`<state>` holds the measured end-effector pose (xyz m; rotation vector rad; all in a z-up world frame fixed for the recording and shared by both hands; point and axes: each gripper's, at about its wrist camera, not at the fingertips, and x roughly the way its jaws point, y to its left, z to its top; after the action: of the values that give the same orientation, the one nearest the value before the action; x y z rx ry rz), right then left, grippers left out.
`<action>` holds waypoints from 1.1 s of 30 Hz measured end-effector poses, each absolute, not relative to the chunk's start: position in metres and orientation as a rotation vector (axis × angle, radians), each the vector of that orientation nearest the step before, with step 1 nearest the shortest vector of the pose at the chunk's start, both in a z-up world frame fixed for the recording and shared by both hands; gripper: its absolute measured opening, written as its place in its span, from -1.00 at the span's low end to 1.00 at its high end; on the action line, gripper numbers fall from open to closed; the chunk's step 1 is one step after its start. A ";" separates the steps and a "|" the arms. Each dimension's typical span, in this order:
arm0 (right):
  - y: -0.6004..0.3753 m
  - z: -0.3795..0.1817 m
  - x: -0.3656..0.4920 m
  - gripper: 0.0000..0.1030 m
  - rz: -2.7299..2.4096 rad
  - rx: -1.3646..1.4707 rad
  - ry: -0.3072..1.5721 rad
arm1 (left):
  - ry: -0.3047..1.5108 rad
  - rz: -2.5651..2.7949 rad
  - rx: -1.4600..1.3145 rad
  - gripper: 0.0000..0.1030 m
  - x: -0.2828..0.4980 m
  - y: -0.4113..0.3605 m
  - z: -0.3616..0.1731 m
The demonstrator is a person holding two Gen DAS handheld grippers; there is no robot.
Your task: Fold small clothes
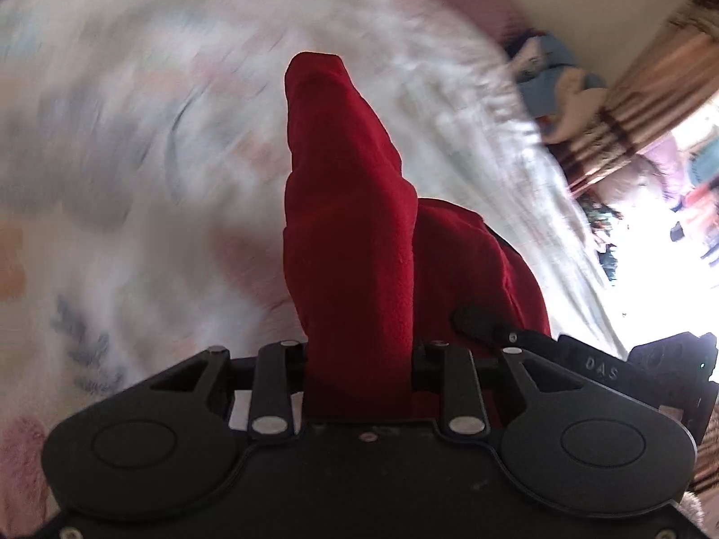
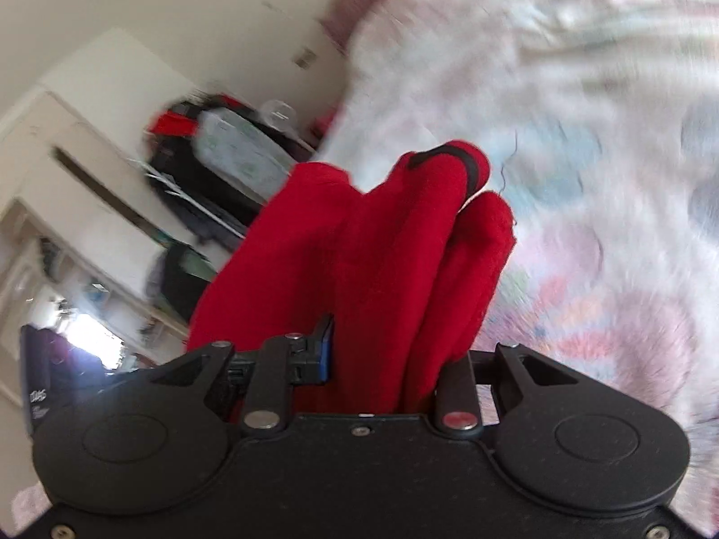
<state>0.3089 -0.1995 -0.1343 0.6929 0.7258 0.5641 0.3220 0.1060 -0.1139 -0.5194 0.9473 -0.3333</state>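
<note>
A small red fleece garment (image 1: pixel 350 233) is bunched between the fingers of my left gripper (image 1: pixel 359 359), which is shut on it; the cloth hides the fingers and stands up over the bed. In the right wrist view the same red garment (image 2: pixel 359 269), with a black trim strip near its top (image 2: pixel 467 166), is clamped in my right gripper (image 2: pixel 382 368), also shut on it. The cloth covers both fingertips there. Both grippers hold the garment above a pale patterned bedspread (image 1: pixel 135 157), which also shows in the right wrist view (image 2: pixel 584 134).
The other gripper's black body (image 1: pixel 651 368) shows at the lower right of the left wrist view. A striped curtain (image 1: pixel 651 90) and bright window are at right. White cupboards (image 2: pixel 67 157) and dark bags (image 2: pixel 215 157) stand beyond the bed edge.
</note>
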 end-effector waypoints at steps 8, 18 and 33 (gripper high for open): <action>-0.194 -0.182 0.331 0.07 0.446 0.549 0.843 | 1.064 -0.317 -0.640 0.03 0.284 0.147 -0.178; -0.246 -0.215 0.219 0.16 0.549 0.654 0.929 | 1.056 -0.362 -0.748 -0.10 0.212 0.131 -0.197; -0.228 -0.197 0.175 -0.79 0.459 0.491 0.977 | 1.142 -0.335 -0.706 -0.60 0.159 0.134 -0.190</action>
<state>0.1745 -0.2285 -0.1973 0.4907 0.9771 0.4588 0.1591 0.1336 -0.1904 -0.7063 1.1421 -0.3352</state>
